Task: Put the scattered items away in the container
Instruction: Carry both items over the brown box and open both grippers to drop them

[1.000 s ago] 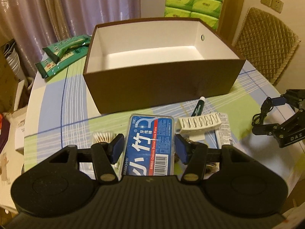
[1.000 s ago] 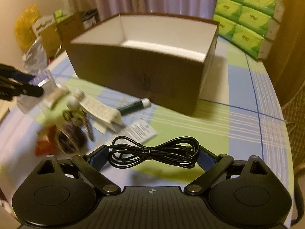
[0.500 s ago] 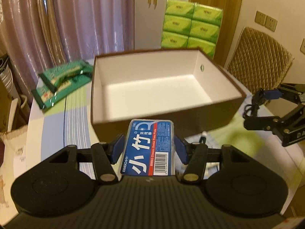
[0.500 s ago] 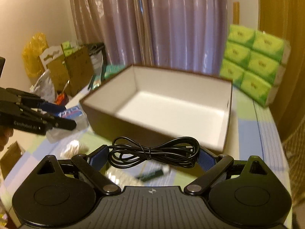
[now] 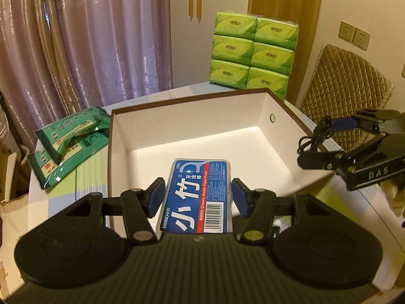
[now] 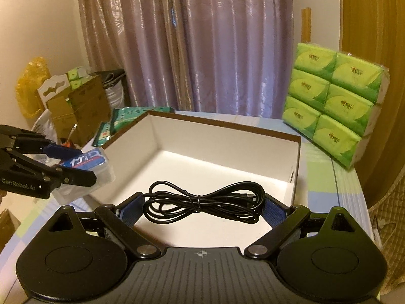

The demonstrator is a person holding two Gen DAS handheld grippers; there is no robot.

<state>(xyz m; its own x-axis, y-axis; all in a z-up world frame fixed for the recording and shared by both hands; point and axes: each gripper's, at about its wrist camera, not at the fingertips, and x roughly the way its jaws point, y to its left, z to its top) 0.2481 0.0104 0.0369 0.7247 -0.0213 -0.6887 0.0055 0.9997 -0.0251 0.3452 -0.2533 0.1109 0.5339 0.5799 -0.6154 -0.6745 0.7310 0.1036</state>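
A brown box (image 5: 192,96) with a white inside stands on the table, nothing lying in it. My left gripper (image 5: 197,195) is shut on a clear floss-pick box with a blue label (image 5: 200,195), held over the box's near edge. In the right wrist view that same floss-pick box (image 6: 86,164) hangs at the brown box's (image 6: 227,126) left corner. My right gripper (image 6: 202,202) is shut on a coiled black cable (image 6: 202,201), held above the box's near wall. In the left wrist view the right gripper (image 5: 326,141) with the cable (image 5: 314,139) hovers at the box's right rim.
A stack of green tissue packs (image 5: 253,50) stands behind the box. Green wipe packets (image 5: 68,139) lie left of it. A quilted chair back (image 5: 346,88) is at the right. Cardboard boxes and bags (image 6: 76,106) crowd the floor beyond the checked tablecloth (image 6: 326,177).
Both grippers rose from the table and moved forward with their loads. The floss-pick box and the cable now hang over the brown box's edges instead of over the scattered items.
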